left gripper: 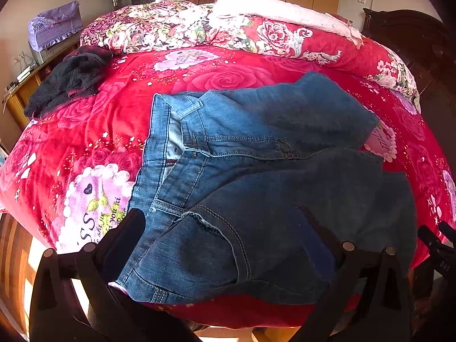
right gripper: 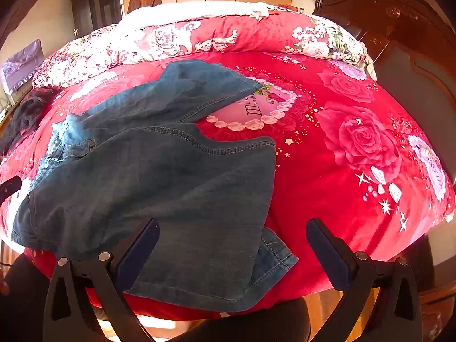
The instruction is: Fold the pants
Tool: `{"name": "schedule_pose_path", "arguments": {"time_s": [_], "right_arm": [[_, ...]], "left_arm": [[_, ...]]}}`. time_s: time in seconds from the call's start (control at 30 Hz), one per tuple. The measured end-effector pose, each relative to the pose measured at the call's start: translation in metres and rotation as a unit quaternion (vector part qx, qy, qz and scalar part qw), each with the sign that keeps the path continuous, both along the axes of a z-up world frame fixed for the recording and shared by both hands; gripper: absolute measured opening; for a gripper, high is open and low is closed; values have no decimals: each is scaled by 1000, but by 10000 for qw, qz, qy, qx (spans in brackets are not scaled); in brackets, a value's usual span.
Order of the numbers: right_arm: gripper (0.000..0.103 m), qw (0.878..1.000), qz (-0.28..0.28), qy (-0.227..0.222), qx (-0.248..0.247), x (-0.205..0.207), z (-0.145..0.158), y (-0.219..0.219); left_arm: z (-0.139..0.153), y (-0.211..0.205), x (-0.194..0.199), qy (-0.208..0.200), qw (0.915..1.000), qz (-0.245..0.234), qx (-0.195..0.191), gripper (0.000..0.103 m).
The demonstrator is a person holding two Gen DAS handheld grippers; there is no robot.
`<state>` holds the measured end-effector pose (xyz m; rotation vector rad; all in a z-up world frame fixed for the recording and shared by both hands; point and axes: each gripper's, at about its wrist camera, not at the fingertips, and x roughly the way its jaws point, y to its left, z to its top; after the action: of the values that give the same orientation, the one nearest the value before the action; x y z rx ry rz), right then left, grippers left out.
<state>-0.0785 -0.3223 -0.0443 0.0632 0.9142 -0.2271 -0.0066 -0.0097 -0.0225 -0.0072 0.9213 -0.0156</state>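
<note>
Blue denim pants (left gripper: 256, 176) lie on the red rose-print bed blanket (left gripper: 108, 119), waistband to the left and unbuttoned, legs running right. My left gripper (left gripper: 228, 228) is open above the near hip and pocket area, its fingers apart on either side, holding nothing. In the right wrist view the pants (right gripper: 159, 182) show their two short legs, hems toward the right. My right gripper (right gripper: 232, 245) is open above the near leg's hem, holding nothing. The left finger (right gripper: 139, 253) is over the denim, the right finger (right gripper: 327, 253) over bare blanket.
A dark garment (left gripper: 68, 79) lies at the bed's far left. A floral quilt (left gripper: 199, 28) with a white blanket is piled along the far side. A dark wooden headboard (right gripper: 399, 37) stands at the right. A wooden side table (left gripper: 25, 85) stands left of the bed.
</note>
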Motion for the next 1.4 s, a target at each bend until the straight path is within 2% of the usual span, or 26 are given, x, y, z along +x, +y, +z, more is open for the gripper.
{"name": "schedule_pose_path", "arguments": {"time_s": [0.37, 0.67, 1.4], "right_arm": [[103, 10000, -55, -18, 34, 0, -1, -6], [103, 10000, -37, -34, -41, 5, -6, -16], [103, 9999, -137, 34, 20, 6, -13, -23]], "left_arm": [[-3, 1, 0, 48, 10000, 25, -3, 103], [-16, -1, 4, 117, 9997, 31, 213, 103], [-18, 2, 7, 291, 9995, 62, 52, 103]]}}
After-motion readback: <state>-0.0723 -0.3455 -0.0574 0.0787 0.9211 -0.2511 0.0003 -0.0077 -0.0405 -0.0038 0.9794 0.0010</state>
